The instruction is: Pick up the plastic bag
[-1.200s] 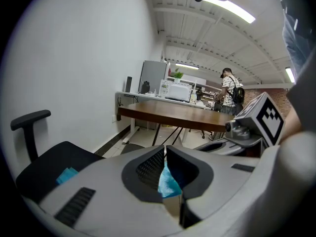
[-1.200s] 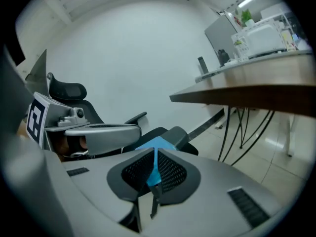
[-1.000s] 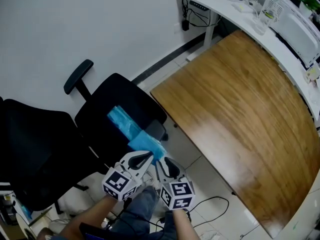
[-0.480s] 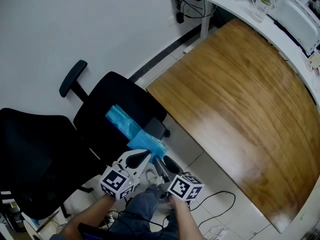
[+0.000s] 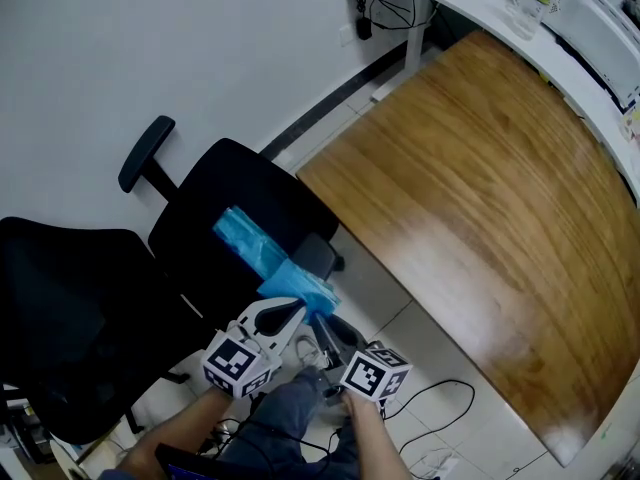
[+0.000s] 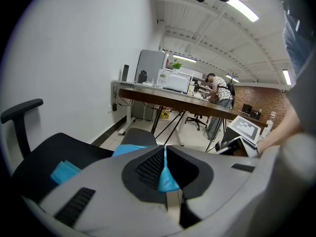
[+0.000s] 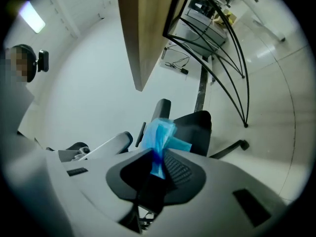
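Plastic bag (image 5: 262,251), blue and crumpled, lay across the seat of the black office chair (image 5: 238,180). The left gripper (image 6: 164,157) was clamped on its near end. The right gripper (image 7: 158,154) was closing beside it, blue film pinched between its jaws.

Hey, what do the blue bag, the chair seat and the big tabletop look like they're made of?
The blue bag looks like thin, translucent plastic film: it crumples and folds. The chair seat seems matte black fabric, no shine. The tabletop shows wood grain with a glossy sheen; solid wood or veneer, cannot tell.
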Demonstrator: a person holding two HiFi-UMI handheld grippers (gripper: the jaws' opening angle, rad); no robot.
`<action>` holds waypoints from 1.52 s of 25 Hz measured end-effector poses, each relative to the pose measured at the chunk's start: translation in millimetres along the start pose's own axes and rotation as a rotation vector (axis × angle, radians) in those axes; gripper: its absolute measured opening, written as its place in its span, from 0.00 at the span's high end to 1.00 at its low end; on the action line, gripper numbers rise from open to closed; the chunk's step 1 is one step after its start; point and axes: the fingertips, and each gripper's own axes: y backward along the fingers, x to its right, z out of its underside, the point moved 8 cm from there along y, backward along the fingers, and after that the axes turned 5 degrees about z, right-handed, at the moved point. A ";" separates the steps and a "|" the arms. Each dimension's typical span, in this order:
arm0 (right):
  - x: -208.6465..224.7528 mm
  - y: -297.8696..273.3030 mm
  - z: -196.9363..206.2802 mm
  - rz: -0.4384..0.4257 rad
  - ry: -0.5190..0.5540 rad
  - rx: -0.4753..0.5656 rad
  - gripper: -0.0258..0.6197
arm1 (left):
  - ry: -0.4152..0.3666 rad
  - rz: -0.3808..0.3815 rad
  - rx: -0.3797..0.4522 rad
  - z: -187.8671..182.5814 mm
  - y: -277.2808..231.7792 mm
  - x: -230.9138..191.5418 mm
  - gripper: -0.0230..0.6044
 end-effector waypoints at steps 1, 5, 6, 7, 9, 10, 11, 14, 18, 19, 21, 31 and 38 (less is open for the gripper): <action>-1.0 1.9 -1.3 0.010 0.020 0.004 0.92 | 0.002 -0.001 -0.001 0.2 -0.1 -0.3 0.93; -3.7 5.2 -4.5 0.001 0.054 0.007 0.96 | 0.006 0.000 0.005 -0.6 -1.5 1.4 0.93; -4.1 5.9 -4.9 0.000 0.060 0.005 0.96 | 0.005 0.002 0.005 -1.4 -2.1 2.4 0.93; -4.8 6.5 -5.4 0.000 0.064 0.004 0.96 | 0.004 0.004 0.006 -1.8 -2.7 3.5 0.93; -6.7 7.3 -6.9 -0.004 0.073 0.003 0.96 | 0.006 0.003 0.011 -1.4 -3.6 4.6 0.93; -8.2 7.4 -8.0 -0.009 0.080 0.004 0.96 | 0.007 0.002 0.011 -1.9 -3.8 4.8 0.93; -10.7 7.4 -9.7 -0.014 0.089 0.005 0.96 | 0.008 0.001 0.011 -3.4 -3.6 4.8 0.93; -25.5 9.7 -15.8 -0.026 0.114 0.009 0.96 | 0.013 -0.006 0.019 -10.9 1.8 5.7 0.93; -58.3 7.1 -29.7 -0.055 0.168 0.012 0.96 | 0.023 -0.023 0.055 -28.7 17.4 0.1 0.93; -67.2 4.9 -34.1 -0.063 0.185 0.010 0.96 | 0.036 -0.036 0.067 -34.1 22.2 -2.9 0.93; -84.8 -0.9 -42.6 -0.078 0.217 0.004 0.96 | 0.048 -0.059 0.095 -45.3 33.5 -9.4 0.93; -176.8 -27.6 -81.4 -0.130 0.369 0.000 0.96 | 0.034 -0.156 0.265 -106.0 96.7 -31.0 0.93; -249.9 -36.5 -112.2 -0.178 0.487 0.035 0.96 | 0.015 -0.191 0.367 -159.5 127.9 -40.3 0.93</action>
